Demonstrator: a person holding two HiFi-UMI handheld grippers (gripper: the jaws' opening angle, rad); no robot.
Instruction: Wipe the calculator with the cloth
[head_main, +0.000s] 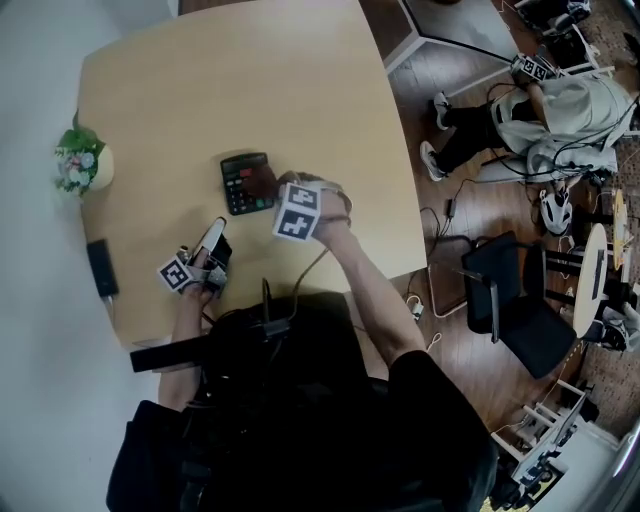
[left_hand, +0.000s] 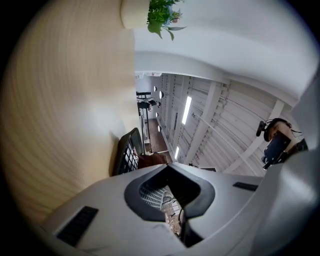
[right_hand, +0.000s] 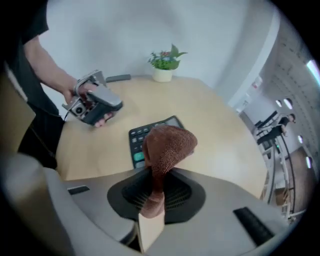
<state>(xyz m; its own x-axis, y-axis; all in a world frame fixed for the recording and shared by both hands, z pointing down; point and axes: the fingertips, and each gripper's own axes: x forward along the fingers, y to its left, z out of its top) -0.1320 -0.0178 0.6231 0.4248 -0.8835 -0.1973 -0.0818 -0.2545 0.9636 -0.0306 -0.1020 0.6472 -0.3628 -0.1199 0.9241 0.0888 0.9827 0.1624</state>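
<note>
A black calculator (head_main: 246, 183) lies flat near the middle of the light wooden table (head_main: 230, 80). My right gripper (head_main: 277, 192) points steeply down at the calculator's right edge. It is shut on a brown cloth (right_hand: 168, 144), which bulges out over the keys of the calculator (right_hand: 141, 138). My left gripper (head_main: 214, 235) is in a hand near the table's front edge, left of the calculator and apart from it. In the left gripper view this gripper (left_hand: 169, 194) is shut with nothing between its jaws, and the calculator (left_hand: 127, 153) and cloth (left_hand: 153, 160) show beyond it.
A small potted plant (head_main: 80, 160) stands at the table's left edge, and a flat black object (head_main: 101, 267) lies nearer the front. Right of the table are a black chair (head_main: 508, 300), cables, and a person seated on the floor (head_main: 560, 110).
</note>
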